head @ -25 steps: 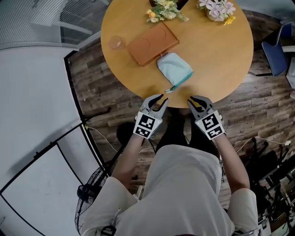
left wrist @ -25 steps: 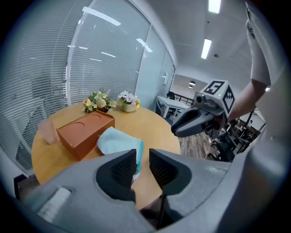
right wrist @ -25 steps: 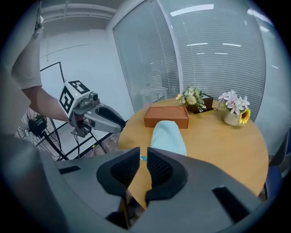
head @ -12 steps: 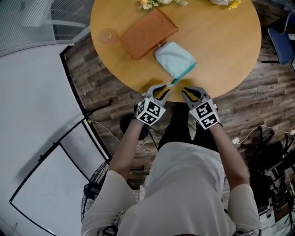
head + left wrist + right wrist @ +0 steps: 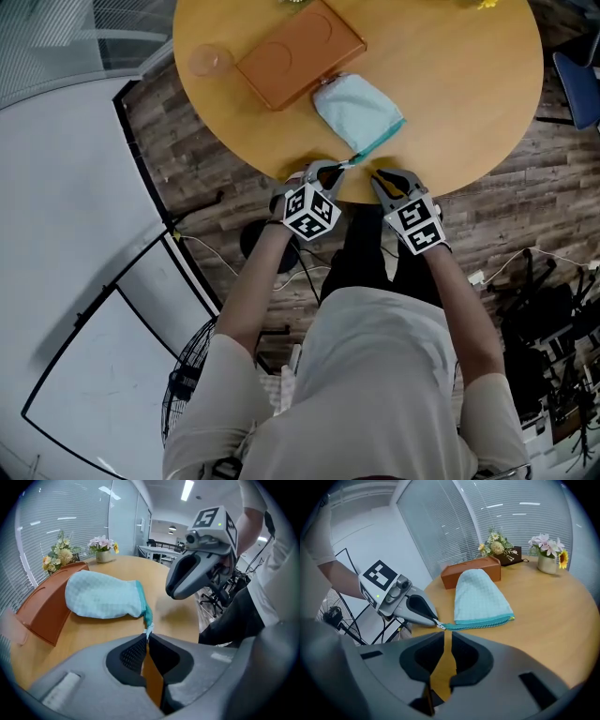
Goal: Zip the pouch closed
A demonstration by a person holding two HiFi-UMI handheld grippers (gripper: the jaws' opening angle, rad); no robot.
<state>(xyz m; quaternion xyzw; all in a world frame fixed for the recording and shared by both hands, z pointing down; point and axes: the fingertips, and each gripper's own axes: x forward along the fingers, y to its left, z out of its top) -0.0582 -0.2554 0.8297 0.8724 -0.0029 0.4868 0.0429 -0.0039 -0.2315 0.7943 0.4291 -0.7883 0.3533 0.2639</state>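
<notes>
Zero zipping done yet, I'd guess: fingers of the left gripper (image 5: 146,638) pinch the end of the teal zip (image 5: 480,623) on the pale-blue fabric pouch (image 5: 478,597); the right gripper (image 5: 445,637) has its fingers slightly spread, empty.

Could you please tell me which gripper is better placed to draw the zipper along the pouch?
Left. The left gripper's jaws appear pinched on the zipper pull at the pouch's near end. The right gripper hangs beside it, jaws slightly apart and empty.
</notes>
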